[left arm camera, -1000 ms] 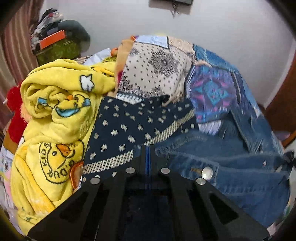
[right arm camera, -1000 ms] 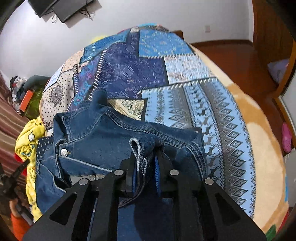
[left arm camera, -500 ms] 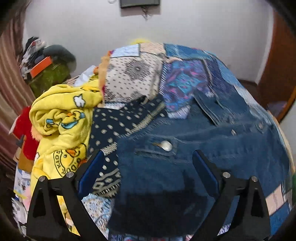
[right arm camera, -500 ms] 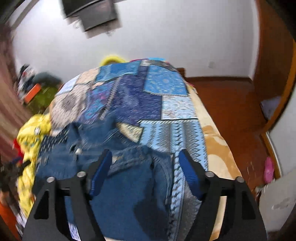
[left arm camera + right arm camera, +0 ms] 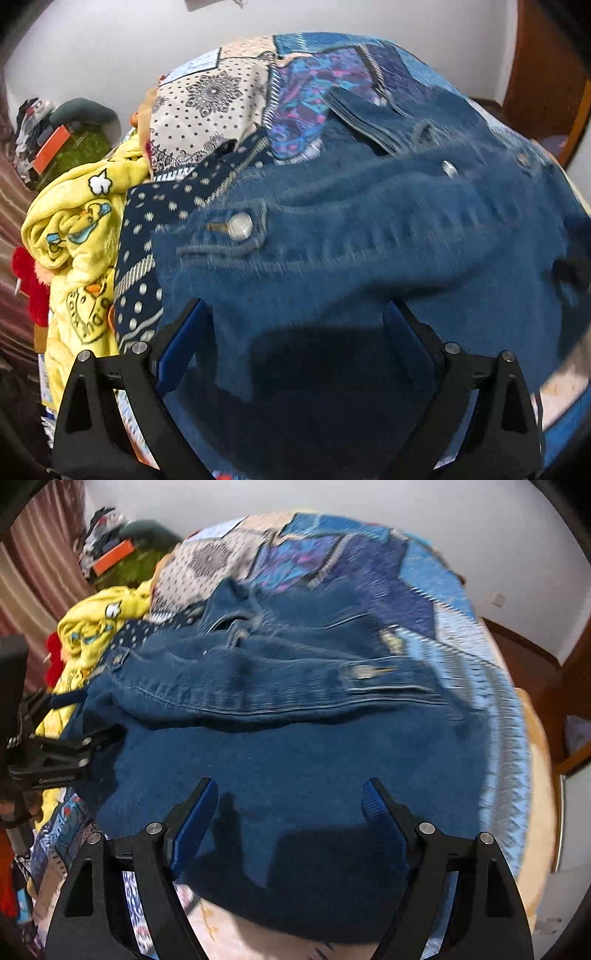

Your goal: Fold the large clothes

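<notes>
The denim jacket (image 5: 295, 746) lies spread on the patchwork bedspread (image 5: 424, 590), folded across its middle. The left gripper (image 5: 295, 321) hangs over it with jaws wide, holding nothing. The right gripper (image 5: 288, 797) has jaws opening, pads clear of the cloth. A yellow duck blanket (image 5: 74, 236) is bunched beside the jacket's left edge.

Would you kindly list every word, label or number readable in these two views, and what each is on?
Circular print on the yellow duck blanket: lettering present, too warped and blurred to read.
Small white marking on the left hand-held gripper: too small to read.
Denim jacket: no text visible.
</notes>
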The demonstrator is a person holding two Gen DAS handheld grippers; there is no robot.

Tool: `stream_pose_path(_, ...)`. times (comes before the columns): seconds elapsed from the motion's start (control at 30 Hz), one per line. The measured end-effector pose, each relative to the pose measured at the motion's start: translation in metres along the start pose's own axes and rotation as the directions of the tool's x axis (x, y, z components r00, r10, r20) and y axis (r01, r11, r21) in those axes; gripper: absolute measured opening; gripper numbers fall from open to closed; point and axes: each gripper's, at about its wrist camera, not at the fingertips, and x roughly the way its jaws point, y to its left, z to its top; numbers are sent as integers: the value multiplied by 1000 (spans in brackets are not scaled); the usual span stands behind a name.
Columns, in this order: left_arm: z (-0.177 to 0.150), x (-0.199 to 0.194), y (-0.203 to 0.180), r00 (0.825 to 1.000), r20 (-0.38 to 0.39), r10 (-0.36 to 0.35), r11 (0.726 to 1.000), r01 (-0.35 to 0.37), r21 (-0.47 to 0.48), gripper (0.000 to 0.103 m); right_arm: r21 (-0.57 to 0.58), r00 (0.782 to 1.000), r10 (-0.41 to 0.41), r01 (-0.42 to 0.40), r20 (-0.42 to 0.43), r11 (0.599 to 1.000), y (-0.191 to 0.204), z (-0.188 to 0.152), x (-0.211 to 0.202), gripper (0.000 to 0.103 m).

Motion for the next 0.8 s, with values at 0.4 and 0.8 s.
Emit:
stream_pose_path(0.4,33,49,78,1000,-7,25,943,-26,-332,103,127,999,35,-39,35,991,-12,47,40,81)
stream_pose_path(0.8,-46,-4,67,998,19,53,988,-49,-144,103,106,996,-84,84,-8,991,-56,-14,7,87)
